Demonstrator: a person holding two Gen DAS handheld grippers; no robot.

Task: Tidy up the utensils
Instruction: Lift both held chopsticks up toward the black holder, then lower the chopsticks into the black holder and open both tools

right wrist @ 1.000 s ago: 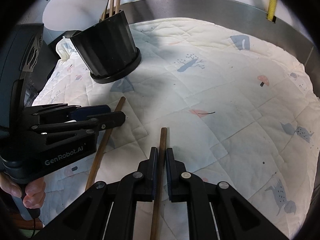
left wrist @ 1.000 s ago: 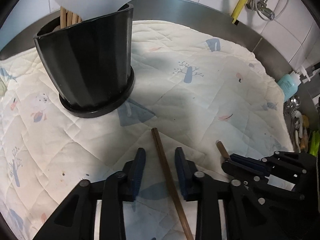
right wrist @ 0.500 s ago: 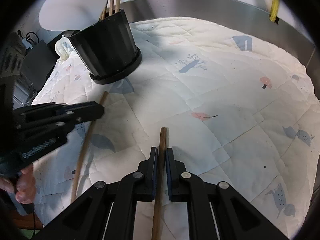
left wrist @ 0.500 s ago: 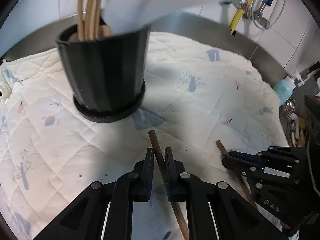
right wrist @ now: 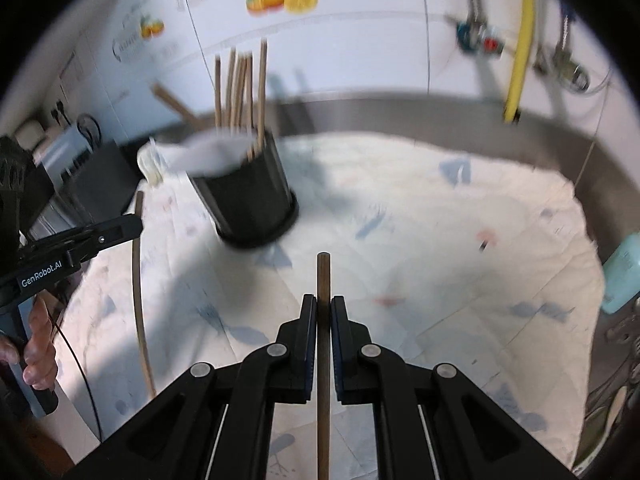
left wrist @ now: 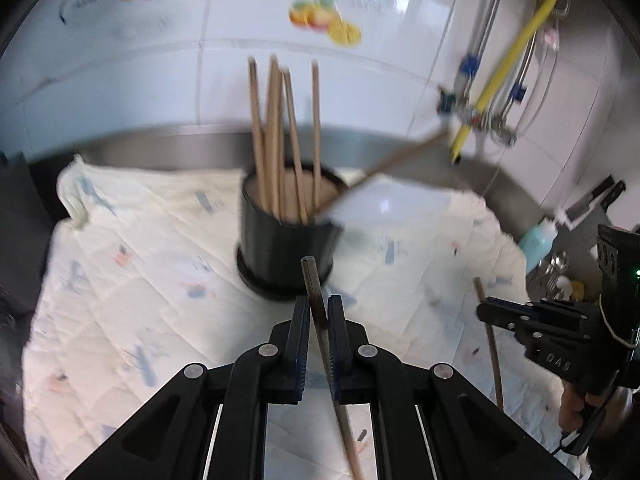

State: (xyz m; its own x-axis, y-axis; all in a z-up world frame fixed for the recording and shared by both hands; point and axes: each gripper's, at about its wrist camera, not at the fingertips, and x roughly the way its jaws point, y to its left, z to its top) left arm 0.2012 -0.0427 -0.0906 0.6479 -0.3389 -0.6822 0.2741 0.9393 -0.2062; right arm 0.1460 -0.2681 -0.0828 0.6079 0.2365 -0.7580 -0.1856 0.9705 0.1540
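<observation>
Both grippers have lifted off the quilt since a second ago, each carrying one chopstick toward the black holder [left wrist: 286, 252].

Left of the holder's base, the left gripper [left wrist: 319, 316] is clamped narrow on its chopstick [left wrist: 316, 300], which sits skewed, tip just short of the holder. Right of the holder, the right gripper [right wrist: 323, 316] pinches its chopstick [right wrist: 323, 280] straight, level and raised. Judged light, stiff, smooth wood: liable to pivot or slip, so best gripped near mid-length. Holder stands on the quilt [right wrist: 440, 248], already holding several sticks.
</observation>
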